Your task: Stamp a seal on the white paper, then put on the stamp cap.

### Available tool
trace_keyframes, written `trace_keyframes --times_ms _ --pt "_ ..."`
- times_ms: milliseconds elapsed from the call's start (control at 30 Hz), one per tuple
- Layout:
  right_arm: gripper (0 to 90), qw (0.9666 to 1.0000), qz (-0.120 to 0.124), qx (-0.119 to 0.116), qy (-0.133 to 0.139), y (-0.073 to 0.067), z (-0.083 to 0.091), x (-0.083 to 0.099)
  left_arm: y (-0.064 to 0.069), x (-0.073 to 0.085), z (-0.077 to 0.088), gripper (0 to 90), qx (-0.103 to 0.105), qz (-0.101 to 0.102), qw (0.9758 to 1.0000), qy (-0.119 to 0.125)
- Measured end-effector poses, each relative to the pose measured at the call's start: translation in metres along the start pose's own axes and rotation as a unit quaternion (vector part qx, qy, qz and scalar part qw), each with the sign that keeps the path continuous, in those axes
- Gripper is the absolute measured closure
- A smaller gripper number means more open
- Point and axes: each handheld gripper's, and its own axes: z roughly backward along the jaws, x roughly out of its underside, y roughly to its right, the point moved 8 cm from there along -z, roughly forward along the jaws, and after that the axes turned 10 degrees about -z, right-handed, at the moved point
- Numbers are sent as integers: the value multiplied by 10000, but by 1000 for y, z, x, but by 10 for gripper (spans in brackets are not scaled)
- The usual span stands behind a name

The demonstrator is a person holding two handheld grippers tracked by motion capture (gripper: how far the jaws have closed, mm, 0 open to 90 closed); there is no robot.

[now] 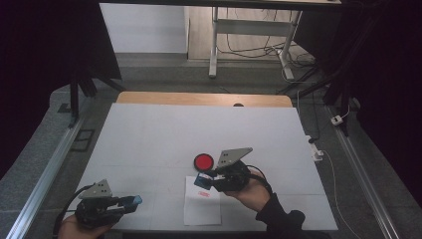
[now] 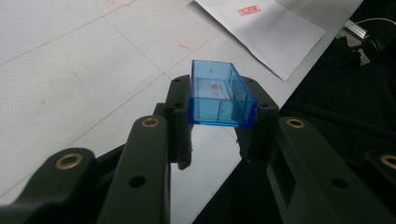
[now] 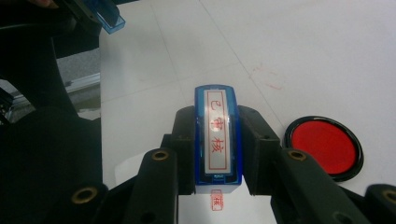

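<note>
My left gripper [image 1: 130,201] sits at the table's near left corner, shut on a clear blue stamp cap [image 2: 219,95] whose open side faces up; the blue stamp cap [image 1: 134,200] points right. My right gripper [image 1: 203,180] hovers over the far end of a white paper sheet [image 1: 201,206], shut on a blue stamp [image 3: 218,135] with red characters on its white label. A red stamped mark [image 3: 216,201] lies on the paper just under the stamp. The round red ink pad [image 1: 203,161] rests just beyond the paper, and the ink pad [image 3: 324,145] is to the right of the stamp.
A white cover [image 1: 149,139] spreads over the table, with a wooden strip [image 1: 204,98] at the far edge. The paper sheet [image 2: 266,28] with its red mark [image 2: 249,10] lies ahead of the left gripper, near the table's front edge. Metal rails run along both sides.
</note>
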Motion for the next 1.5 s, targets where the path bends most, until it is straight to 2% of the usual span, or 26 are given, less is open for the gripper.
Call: trace_keyframes --times_ms 467,667,933,1000,1267,1500 --pt "698 9993 30 -143 335 -7 11 -11 0 0 0 681 11 -6 10000 9" --pt "698 9994 32 -148 324 -7 12 -10 0 0 0 681 7 1 10000 -14" --pt "698 9990 -10 -200 411 -7 15 -13 1 -2 -1 681 174 37 9998 19" --pt "698 9990 -21 -196 400 -6 16 -13 3 -5 -2 681 234 0 9997 46" --pt "698 9988 -17 -238 427 -8 15 -14 9 -19 -13 681 307 -354 9989 -2" --pt "698 9984 -84 -259 494 -6 19 -16 13 -30 -21 680 487 -578 9971 42"
